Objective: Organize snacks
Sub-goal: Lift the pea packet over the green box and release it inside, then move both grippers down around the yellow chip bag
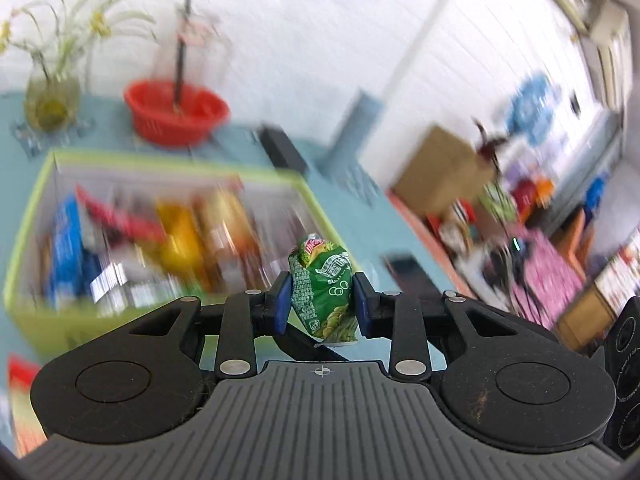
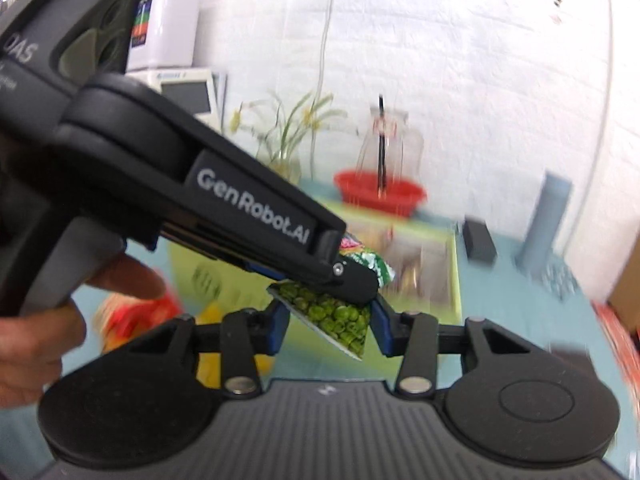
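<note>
A green pea snack packet (image 1: 324, 296) is clamped upright between the blue pads of my left gripper (image 1: 322, 306), held above the blue table. In the right wrist view the left gripper (image 2: 352, 280) reaches in from the left, shut on the same packet (image 2: 336, 316). My right gripper (image 2: 330, 326) has its blue fingers on either side of the packet's lower end, spread wider than it and not pressing on it. A green-rimmed box (image 1: 308, 196) with several snack packs stands ahead on the left; it also shows in the right wrist view (image 2: 454, 272).
A red bowl (image 1: 176, 112) and a glass vase with grass (image 1: 50, 100) stand behind the box. A black block (image 1: 282, 148) lies by the box corner. Red and yellow snack bags (image 2: 132, 316) lie at the table's left. A cardboard box (image 1: 444, 168) and clutter lie right.
</note>
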